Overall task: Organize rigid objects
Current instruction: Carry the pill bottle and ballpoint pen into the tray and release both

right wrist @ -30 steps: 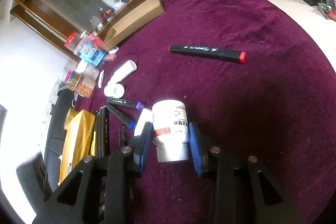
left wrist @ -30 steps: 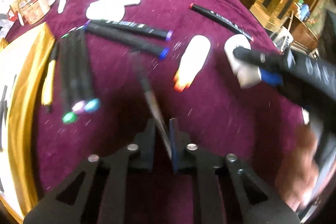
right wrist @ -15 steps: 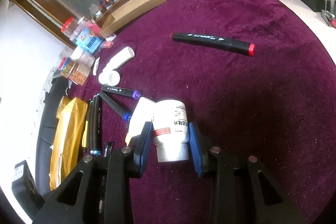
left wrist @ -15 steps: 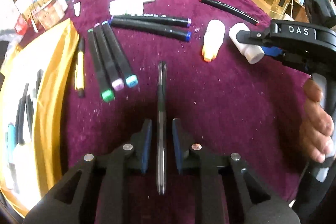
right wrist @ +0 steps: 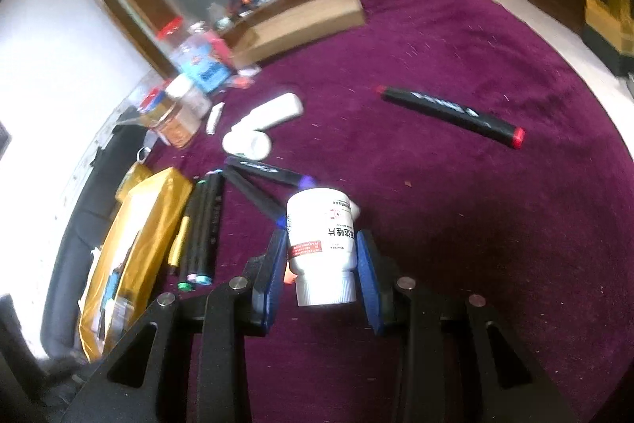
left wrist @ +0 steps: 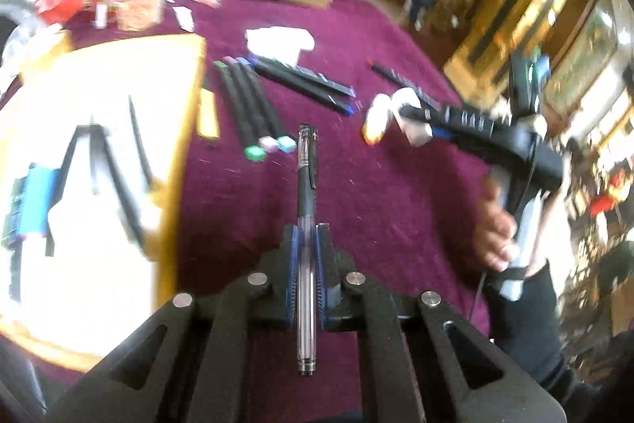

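Observation:
My left gripper [left wrist: 308,230] is closing tight on a clear-barrelled pen with a black cap [left wrist: 307,161], which points forward above the purple cloth. My right gripper [right wrist: 321,238] is shut on a white pill bottle [right wrist: 321,248] with a red-striped label, held off the table. The left wrist view shows that same gripper [left wrist: 475,125] at the right, with a person's hand [left wrist: 495,224] on its handle. A golden tray [left wrist: 186,106] with a white inside lies at the left and holds several dark pens.
Three black markers [left wrist: 253,106] and a yellow pen [left wrist: 208,113] lie beside the tray, with two more markers [left wrist: 305,84] behind. A red-capped marker [right wrist: 451,115] lies alone. White bottles [right wrist: 257,129], jars [right wrist: 182,113] and a cardboard box [right wrist: 301,22] sit farther back.
The left gripper has clamped the pen and carried it up and leftward, so the tray now fills the left of its view. The right gripper rolled a little, still holding the bottle.

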The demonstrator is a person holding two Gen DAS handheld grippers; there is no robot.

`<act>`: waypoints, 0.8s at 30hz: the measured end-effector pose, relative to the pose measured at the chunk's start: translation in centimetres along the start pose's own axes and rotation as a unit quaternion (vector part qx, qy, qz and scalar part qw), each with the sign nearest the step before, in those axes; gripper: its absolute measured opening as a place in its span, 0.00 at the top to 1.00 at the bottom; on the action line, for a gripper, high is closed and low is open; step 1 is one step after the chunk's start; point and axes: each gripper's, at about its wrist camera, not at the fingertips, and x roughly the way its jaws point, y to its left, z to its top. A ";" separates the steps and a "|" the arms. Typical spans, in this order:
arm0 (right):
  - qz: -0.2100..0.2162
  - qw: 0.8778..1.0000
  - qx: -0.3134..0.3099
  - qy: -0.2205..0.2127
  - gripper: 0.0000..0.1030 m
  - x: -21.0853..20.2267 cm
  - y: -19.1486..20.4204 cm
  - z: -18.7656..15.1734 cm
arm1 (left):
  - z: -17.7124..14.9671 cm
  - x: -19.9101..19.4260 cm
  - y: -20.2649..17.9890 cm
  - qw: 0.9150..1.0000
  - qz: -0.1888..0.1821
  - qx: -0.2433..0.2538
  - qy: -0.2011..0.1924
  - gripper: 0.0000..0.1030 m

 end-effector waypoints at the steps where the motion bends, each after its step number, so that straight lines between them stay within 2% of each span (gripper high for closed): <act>1: 0.007 1.000 -0.003 0.000 0.70 -0.3 0.8 -0.2 | 0.0 -1.3 1.0 1.000 0.005 -0.007 -0.015 0.94; 3: 0.037 0.999 -0.011 0.009 0.70 -0.8 3.3 -0.7 | 0.1 -3.5 3.3 0.998 0.020 -0.030 -0.041 0.94; 6: 0.108 0.993 -0.031 0.021 0.70 -1.6 8.1 -1.8 | 0.3 -5.6 7.3 0.995 0.030 -0.072 -0.061 0.94; 8: 0.134 0.989 -0.051 0.026 0.70 -1.8 12.1 -2.4 | 0.4 -6.2 9.6 0.993 0.033 -0.095 -0.065 0.94; 12: 0.161 0.983 -0.080 0.048 0.70 -0.2 18.3 -3.7 | 0.0 -6.9 13.3 0.988 0.046 -0.128 -0.068 0.94; 15: 0.147 0.981 -0.109 0.065 0.70 2.2 22.1 -4.8 | -0.9 -6.6 15.2 0.987 0.050 -0.141 -0.055 0.94; 18: 0.128 0.981 -0.122 0.079 0.70 4.9 24.2 -5.6 | -1.6 -5.8 16.5 0.987 0.048 -0.151 -0.037 0.94; 21: 0.093 0.983 -0.131 0.087 0.70 7.3 25.2 -6.0 | -1.8 -5.1 17.2 0.987 0.038 -0.156 -0.028 0.94; 24: 0.087 0.982 -0.128 0.104 0.70 8.9 25.5 -6.1 | -1.1 -4.4 17.7 0.987 0.029 -0.153 -0.028 0.94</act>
